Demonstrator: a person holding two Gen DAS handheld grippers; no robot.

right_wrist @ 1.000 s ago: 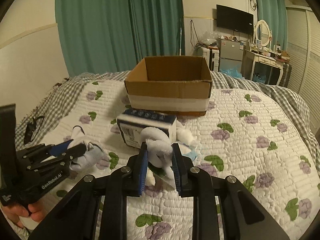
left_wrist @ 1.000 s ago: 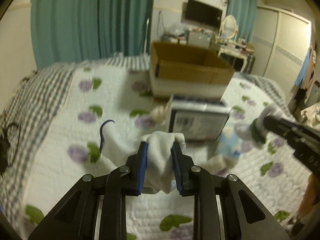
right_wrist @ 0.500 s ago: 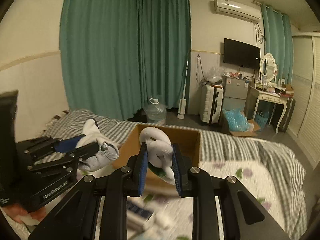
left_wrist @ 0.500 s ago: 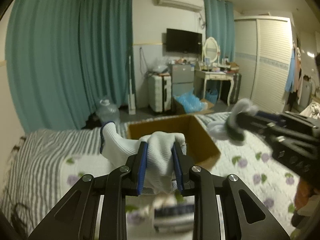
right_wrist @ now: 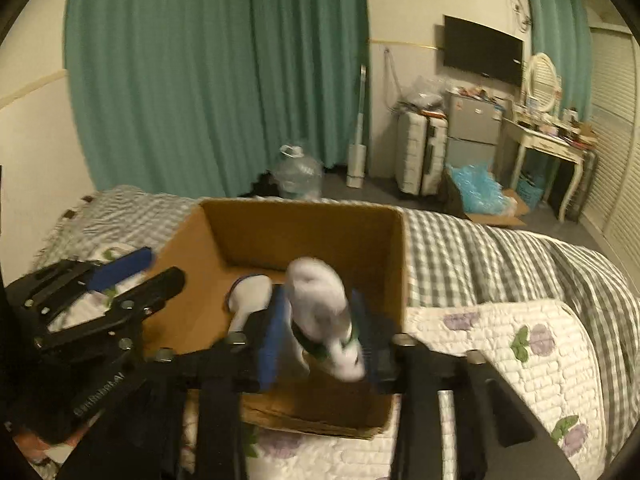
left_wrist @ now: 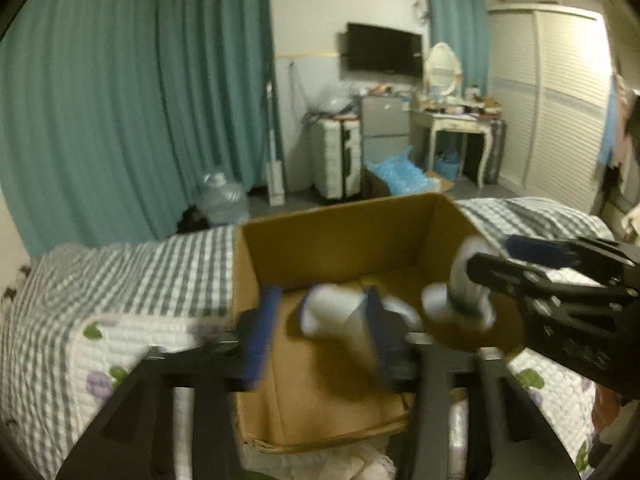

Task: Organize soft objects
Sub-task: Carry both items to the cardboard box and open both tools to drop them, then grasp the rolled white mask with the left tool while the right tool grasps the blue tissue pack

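An open cardboard box (left_wrist: 340,236) (right_wrist: 304,232) stands on the bed. Both grippers are over its opening. My left gripper (left_wrist: 320,332) has its jaws spread; a white sock with a blue cuff (left_wrist: 332,316) (right_wrist: 248,296) is loose between them, blurred, over the box floor. My right gripper (right_wrist: 318,328) has its jaws parted a little around a rolled white sock with a green band (right_wrist: 324,312) (left_wrist: 464,292); the view is blurred and I cannot tell whether the pads still touch it.
The bed has a white quilt with purple flowers (right_wrist: 500,344) and a grey checked blanket (left_wrist: 132,268). Beyond the bed are teal curtains (right_wrist: 216,80), a water jug (right_wrist: 298,176), suitcases (right_wrist: 420,156) and a dressing table (right_wrist: 548,148).
Both grippers moved forward over the box and tipped down into it. The left jaws opened and the white sock came free. The right jaws widened around the rolled sock.
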